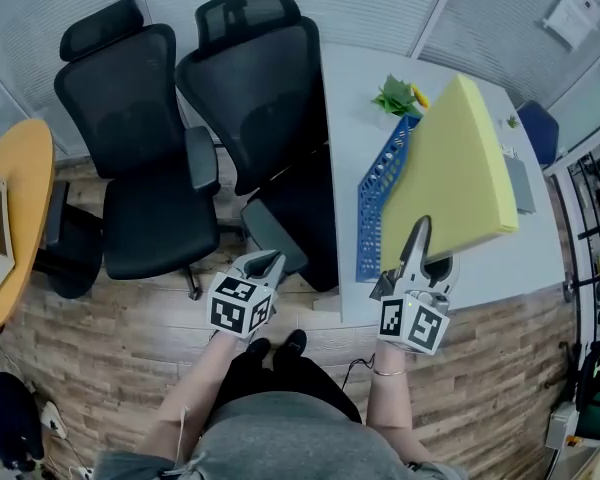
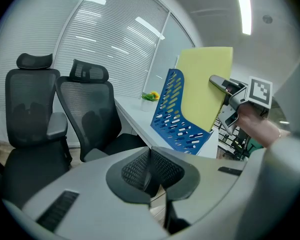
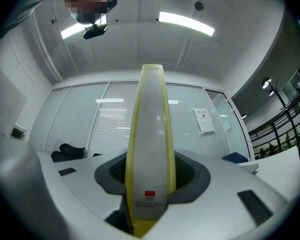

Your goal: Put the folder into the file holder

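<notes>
A thick yellow folder (image 1: 458, 163) hangs tilted over the white table (image 1: 352, 108). My right gripper (image 1: 420, 233) is shut on its near edge. In the right gripper view the folder's grey spine (image 3: 151, 134) stands upright between the pads of the right gripper (image 3: 150, 186). The blue perforated file holder (image 1: 378, 203) stands at the table's left edge, just left of and below the folder. From the left gripper view the folder (image 2: 206, 81) overlaps the holder (image 2: 176, 115); whether it is inside I cannot tell. My left gripper (image 1: 270, 261) is shut and empty, low beside the chairs; its pads (image 2: 140, 171) meet.
Two black office chairs (image 1: 140, 148) (image 1: 270, 98) stand left of the table, close to the left gripper. A small green plant (image 1: 400, 95) sits behind the holder. A grey object (image 1: 521, 183) lies on the table's right side. An orange round table (image 1: 20, 208) is at far left.
</notes>
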Motion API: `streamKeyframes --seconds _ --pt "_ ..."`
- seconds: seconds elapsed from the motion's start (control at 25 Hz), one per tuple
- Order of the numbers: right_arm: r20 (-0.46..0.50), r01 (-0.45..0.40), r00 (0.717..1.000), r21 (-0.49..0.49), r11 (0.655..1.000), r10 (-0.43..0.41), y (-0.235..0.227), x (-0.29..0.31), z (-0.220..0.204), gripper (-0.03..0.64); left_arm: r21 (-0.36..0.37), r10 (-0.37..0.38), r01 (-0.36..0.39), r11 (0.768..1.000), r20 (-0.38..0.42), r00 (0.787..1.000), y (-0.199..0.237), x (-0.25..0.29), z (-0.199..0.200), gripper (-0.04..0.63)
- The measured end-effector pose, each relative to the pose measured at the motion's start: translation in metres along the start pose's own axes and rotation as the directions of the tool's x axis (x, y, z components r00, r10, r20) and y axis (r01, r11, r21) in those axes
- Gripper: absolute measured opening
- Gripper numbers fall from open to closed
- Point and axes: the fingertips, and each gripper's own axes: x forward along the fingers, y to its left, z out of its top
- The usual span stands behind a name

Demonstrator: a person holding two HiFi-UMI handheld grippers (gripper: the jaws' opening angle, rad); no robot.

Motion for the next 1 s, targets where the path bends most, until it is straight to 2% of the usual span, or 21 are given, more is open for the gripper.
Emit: streamKeyframes --seconds 0.4,1.0 --pt "-0.069 -0.025 0.997 0.014 1.0 0.026 0.005 -0.007 -0.023 0.179 -0.007 -0.011 0.011 1.0 -0.011 1.0 -0.007 0.006 -0.005 0.031" --pt "-0.219 -0.028 0.975 0.005 1.0 0.029 0.004 -0.02 -0.063 0.187 -0.019 -0.042 0.042 0.999 -0.023 0.999 -0.014 0.013 -0.012 0.031"
